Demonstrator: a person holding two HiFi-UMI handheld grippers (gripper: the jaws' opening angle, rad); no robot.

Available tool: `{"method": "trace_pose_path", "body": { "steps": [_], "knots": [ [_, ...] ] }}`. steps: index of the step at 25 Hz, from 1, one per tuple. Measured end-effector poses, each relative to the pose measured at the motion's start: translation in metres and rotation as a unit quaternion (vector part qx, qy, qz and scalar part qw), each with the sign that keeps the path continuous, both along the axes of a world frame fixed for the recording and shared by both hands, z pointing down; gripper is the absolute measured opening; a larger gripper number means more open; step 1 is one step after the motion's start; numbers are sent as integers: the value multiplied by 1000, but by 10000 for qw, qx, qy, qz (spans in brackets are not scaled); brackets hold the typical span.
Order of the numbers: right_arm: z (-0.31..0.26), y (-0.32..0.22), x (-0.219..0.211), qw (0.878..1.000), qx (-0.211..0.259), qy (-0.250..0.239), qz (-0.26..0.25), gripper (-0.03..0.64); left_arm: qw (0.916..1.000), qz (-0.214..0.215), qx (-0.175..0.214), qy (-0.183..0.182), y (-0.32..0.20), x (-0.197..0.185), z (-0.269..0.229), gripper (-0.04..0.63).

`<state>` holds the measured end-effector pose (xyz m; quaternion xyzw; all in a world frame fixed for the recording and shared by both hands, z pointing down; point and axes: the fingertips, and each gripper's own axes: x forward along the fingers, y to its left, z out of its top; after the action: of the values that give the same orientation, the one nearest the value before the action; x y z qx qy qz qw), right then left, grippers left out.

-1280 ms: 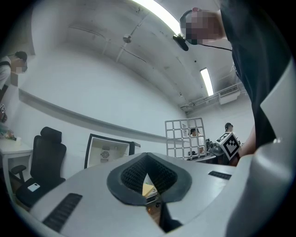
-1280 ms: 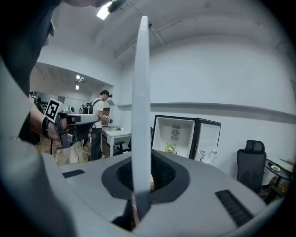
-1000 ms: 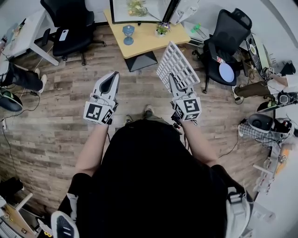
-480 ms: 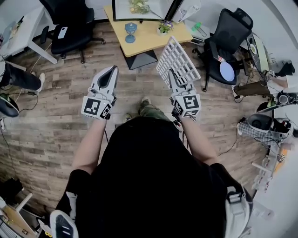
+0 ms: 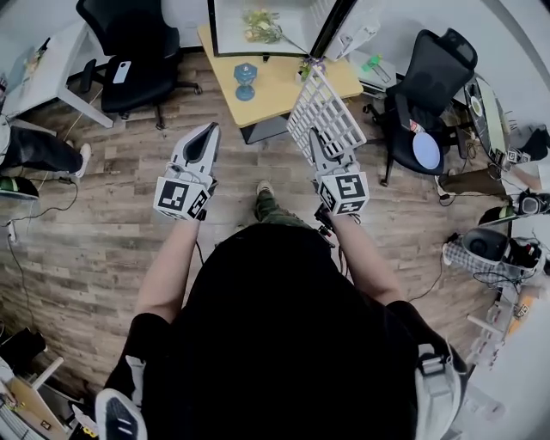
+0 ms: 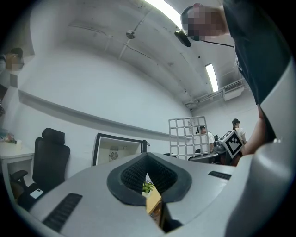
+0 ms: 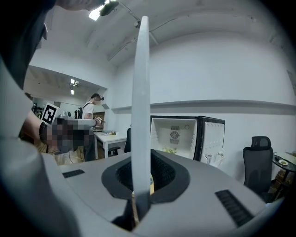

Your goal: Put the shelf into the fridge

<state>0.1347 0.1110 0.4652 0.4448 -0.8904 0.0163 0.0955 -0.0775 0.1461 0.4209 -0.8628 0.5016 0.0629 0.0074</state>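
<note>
Shelf [image 5: 325, 112] in the air, not in the fridge [image 5: 258, 34]: you hold the white grid panel by its near edge in your right gripper [image 5: 316, 142], and it rises from the jaws tilted up and away from you. In the head view its far end shows over the near right corner of the yellow table [image 5: 279, 82]. In the right gripper view the panel is seen edge-on, a thin white strip running straight up the middle, with both jaws closed onto its lower end.

Your left gripper [image 5: 209, 134] is raised beside the right one, well apart from the shelf. Its jaws are pressed together on nothing — only a thin slit shows between the dark pads.

The fridge stands at the far edge of the yellow table, dark-framed and white inside, its door [image 5: 348, 26] swung open to the right. Some greenery [image 5: 260, 19] lies inside it. On the table, a small blue object [image 5: 246, 79] stands toward the left side and a little potted plant [image 5: 305, 67] sits toward the right edge, just below the open door.

A black office chair [image 5: 129, 51] stands on the wooden floor [image 5: 103, 232] left of the table — another chair [image 5: 425, 82] to its right.
</note>
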Motion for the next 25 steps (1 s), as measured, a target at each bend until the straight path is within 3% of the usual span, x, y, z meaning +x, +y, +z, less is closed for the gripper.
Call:
{"method": "trace_pose_path", "body": {
  "steps": [25],
  "knots": [
    [14, -155, -27, 9974, -169, -250, -648, 41, 9981, -547, -260, -75, -139, -9, 9, 17]
  ]
}}
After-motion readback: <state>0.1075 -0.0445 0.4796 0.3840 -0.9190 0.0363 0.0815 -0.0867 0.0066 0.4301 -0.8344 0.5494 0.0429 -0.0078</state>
